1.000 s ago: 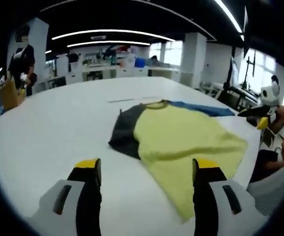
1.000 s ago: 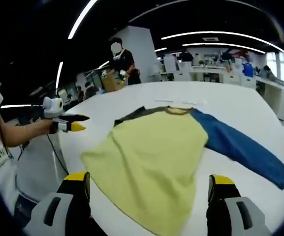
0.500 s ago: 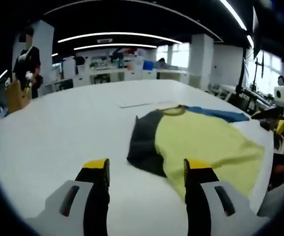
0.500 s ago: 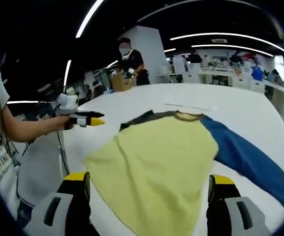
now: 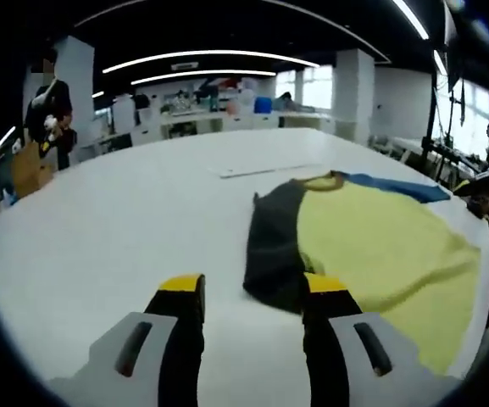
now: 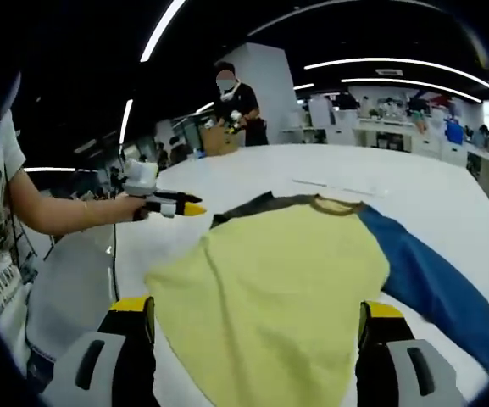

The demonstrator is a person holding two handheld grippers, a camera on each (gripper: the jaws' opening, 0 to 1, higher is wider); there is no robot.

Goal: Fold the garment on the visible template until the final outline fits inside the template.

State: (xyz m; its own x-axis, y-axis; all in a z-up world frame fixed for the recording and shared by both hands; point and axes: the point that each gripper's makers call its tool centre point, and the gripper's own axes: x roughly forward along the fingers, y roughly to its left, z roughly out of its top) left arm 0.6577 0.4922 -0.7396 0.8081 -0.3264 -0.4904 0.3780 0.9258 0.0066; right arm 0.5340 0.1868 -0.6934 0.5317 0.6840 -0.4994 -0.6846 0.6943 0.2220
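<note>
- The left gripper (image 5: 246, 292) hovered over the white table (image 5: 117, 220), jaws parted and gripping nothing, just short of the dark sleeve (image 5: 273, 246).
- The right gripper (image 6: 257, 315) was likewise spread and empty.
- The garment (image 6: 286, 280) lay flat, yellow body, blue sleeve (image 6: 430, 284).
- A paper strip (image 5: 265, 170) lay beyond the collar.
- No writing was legible.
- A bystander (image 6: 236, 106) stood far off.

One garment (image 6: 295, 280), two tools (image 5: 251, 292) (image 6: 257, 318).

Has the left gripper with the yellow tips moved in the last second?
Yes. In the right gripper view the left gripper has travelled in over the white table, closing on the shirt's dark sleeve.
</note>
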